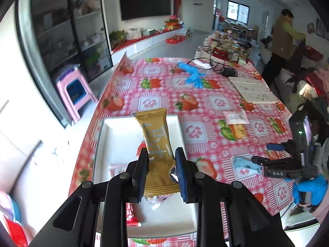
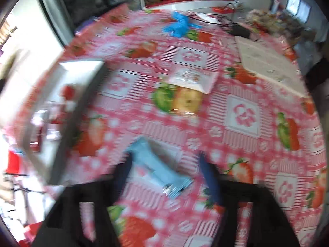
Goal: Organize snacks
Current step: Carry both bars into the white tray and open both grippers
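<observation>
Glossy gold foil wrapper (image 1: 157, 144); matt white tray (image 1: 115, 131) below it; shiny plastic tablecloth (image 1: 205, 103) at twelve o'clock.

Motion blur smears the right wrist view; the white tray (image 2: 61, 107) contents are unreadable.

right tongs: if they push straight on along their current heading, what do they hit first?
Likely the light blue snack packet lying on the tablecloth, between the open right tongs. The frame is blurred, so depth is a guess.
</observation>
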{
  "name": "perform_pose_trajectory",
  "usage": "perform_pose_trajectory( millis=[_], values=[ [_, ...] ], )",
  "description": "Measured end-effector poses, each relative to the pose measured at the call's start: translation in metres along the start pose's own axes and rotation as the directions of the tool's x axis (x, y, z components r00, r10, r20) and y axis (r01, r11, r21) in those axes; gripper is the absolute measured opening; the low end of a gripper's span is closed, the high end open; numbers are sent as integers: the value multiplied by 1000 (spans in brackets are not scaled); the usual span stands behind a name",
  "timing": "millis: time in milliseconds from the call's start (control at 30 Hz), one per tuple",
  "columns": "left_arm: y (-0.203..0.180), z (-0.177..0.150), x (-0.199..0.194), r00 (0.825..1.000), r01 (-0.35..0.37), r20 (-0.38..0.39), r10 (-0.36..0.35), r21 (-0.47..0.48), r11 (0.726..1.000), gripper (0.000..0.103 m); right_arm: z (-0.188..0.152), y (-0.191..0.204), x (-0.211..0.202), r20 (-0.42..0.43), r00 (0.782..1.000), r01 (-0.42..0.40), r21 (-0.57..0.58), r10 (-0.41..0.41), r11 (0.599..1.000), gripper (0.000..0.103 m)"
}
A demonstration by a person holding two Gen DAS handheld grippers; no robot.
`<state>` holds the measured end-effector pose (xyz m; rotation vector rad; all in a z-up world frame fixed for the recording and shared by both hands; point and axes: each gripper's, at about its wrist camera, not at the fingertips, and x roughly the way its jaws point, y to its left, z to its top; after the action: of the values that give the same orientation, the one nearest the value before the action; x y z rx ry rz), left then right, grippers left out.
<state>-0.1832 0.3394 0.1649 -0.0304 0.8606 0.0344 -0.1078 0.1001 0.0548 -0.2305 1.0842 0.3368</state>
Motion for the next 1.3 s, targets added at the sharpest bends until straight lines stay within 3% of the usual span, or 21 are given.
perform_pose_trajectory(
  millis=[100, 233, 267, 333, 367, 467, 567, 700, 867, 1000, 1200, 1233, 1267, 1300],
  values=[
    [12, -13, 14, 999, 2, -35, -2, -12, 1000, 29, -5, 1, 29, -84, 996, -40, -1, 39, 999, 75],
    [18, -22, 30, 997, 11, -70, -13, -22, 1000, 29, -17, 13, 52, -123, 992, 14, -99, -27, 995, 74],
    [19, -24, 33, 997, 15, -75, -16, -23, 1000, 29, -17, 13, 50, -114, 993, 2, -103, -14, 995, 66],
    [22, -26, 37, 997, 14, -80, -16, -22, 1000, 29, -15, 15, 47, -121, 993, -4, -107, -9, 994, 31],
    [22, -27, 39, 997, 13, -82, -14, -23, 1000, 29, -13, 15, 47, -137, 991, -13, -104, -1, 994, 24],
    [25, -29, 42, 997, 11, -76, -13, -23, 1000, 29, -9, 15, 45, -135, 990, -47, -67, 38, 997, 24],
    [29, -29, 43, 998, -7, -68, 6, -9, 1000, 29, 6, 16, 32, -107, 978, -178, 23, 179, 984, 24],
    [41, -27, 52, 997, -15, -79, 12, -39, 999, 30, 37, 50, 7, -58, 951, -302, 11, 302, 953, 24],
    [55, -32, 66, 994, -26, -106, 17, -85, 996, 30, 73, 112, 6, -58, 914, -404, -27, 402, 914, 24],
    [64, -31, 77, 992, -34, -123, 20, -114, 993, 30, 91, 156, 16, -66, 916, -399, -64, 395, 915, 24],
    [71, -23, 91, 991, -54, -131, 36, -130, 990, 33, 113, 187, 34, -69, 940, -340, -98, 335, 935, 24],
    [72, -23, 93, 990, -53, -136, 35, -131, 990, 41, 116, 190, 36, -72, 943, -332, -104, 326, 938, 24],
    [72, -22, 97, 989, -53, -144, 33, -134, 990, 60, 118, 193, 39, -76, 945, -326, -108, 319, 939, 24],
    [72, -22, 98, 988, -55, -147, 35, -138, 989, 71, 119, 194, 41, -80, 945, -323, -109, 316, 940, 24]
  ],
)
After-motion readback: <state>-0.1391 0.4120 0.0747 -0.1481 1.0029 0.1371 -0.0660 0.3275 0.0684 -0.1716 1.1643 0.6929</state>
